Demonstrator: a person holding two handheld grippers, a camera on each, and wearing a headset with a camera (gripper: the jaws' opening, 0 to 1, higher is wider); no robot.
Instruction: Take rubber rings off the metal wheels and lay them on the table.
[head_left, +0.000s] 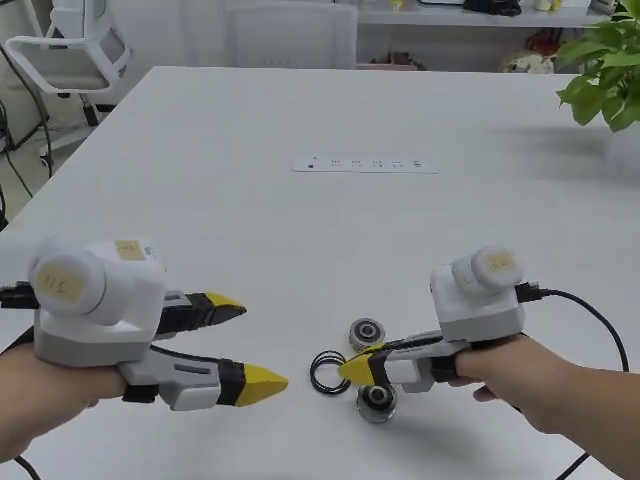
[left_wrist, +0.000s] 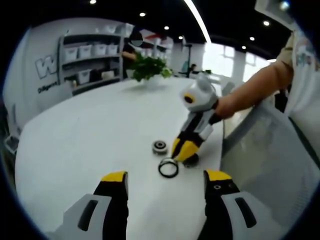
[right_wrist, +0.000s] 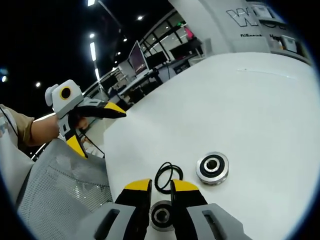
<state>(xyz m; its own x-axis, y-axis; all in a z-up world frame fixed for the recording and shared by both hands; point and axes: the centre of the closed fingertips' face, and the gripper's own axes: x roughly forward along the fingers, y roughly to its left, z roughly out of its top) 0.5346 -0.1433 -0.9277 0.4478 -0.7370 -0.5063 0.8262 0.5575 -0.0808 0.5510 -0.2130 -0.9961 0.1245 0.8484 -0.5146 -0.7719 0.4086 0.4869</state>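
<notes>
Right gripper view: hovering right gripper (right_wrist: 160, 192), almost pressed together and pinching nothing, above near metal wheel (right_wrist: 161, 216); laying rubber rings (right_wrist: 168, 176) at twelve o'clock; holding left gripper (right_wrist: 102, 133) spread; probably needing far metal wheel (right_wrist: 212, 167), one o'clock, next.

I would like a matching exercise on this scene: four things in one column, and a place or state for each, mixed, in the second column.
1. black rubber rings
2. round metal wheel farther from the person
3. white flat power strip
4. left gripper

A. jaws wide open
B. far out on the white table
C. lying loose, on no wheel
D. lying flat just past the rings

Pairs: 1-C, 2-D, 3-B, 4-A
</notes>
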